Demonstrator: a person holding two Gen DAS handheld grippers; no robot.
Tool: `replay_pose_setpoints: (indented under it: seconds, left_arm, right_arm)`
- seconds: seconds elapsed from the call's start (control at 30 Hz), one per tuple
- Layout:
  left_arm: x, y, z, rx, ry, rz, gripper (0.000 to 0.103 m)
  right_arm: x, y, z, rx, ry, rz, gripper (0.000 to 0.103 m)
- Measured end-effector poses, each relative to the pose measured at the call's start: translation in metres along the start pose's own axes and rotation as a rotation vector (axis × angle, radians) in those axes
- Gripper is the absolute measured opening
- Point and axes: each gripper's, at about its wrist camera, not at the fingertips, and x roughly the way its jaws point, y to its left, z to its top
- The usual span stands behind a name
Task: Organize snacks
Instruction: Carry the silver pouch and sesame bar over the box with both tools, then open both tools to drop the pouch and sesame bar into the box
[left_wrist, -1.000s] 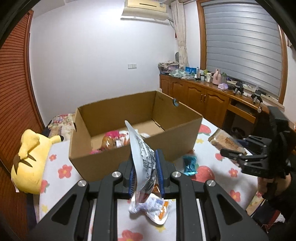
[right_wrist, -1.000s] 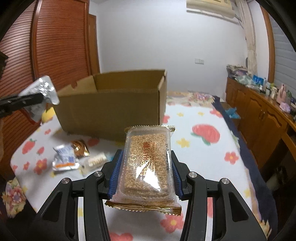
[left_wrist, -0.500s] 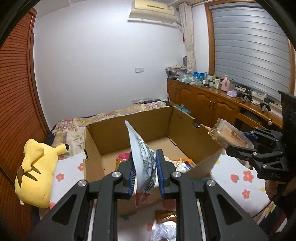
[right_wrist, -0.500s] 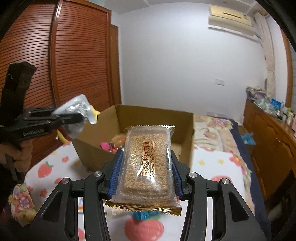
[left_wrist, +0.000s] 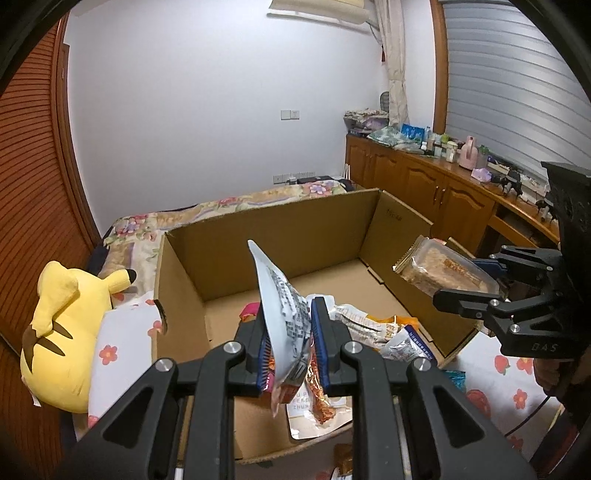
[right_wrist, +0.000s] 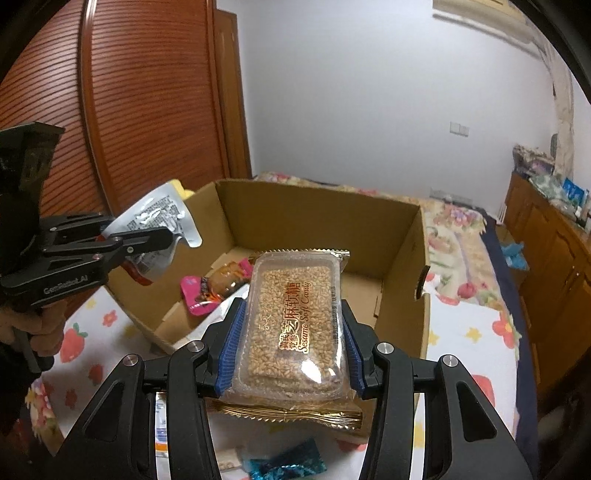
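Both grippers have come closer to the cardboard box (left_wrist: 280, 225) since the earlier frames — it now fills the middle of each view, and both packets hang over its opening. At lower centre of the left wrist view, the left gripper (left_wrist: 290, 341) is clamped narrowly on a thin silver pouch (left_wrist: 282, 306). The right gripper (right_wrist: 290, 345) grips a sesame candy pack (right_wrist: 295, 325) across its width. Several snacks (left_wrist: 373, 325) already lie on the box floor. The step in hand seems to be the delivery; next, each gripper probably should lower a little and open — releasing inside the walls, not on the rim.
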Motion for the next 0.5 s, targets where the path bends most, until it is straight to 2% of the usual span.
replay_pose_setpoints:
  seconds: [0.23,0.5]
  left_arm:
    - [0.011,-0.001,-0.001,0.006,0.029,0.012,0.02]
    - [0.011,0.001,-0.003,0.003,0.026,0.012,0.02]
  right_arm:
    - [0.011,0.001,0.002,-0.001,0.035,0.01,0.049]
    - [0.014,-0.003,0.002,0.008,0.036,0.001,0.052]
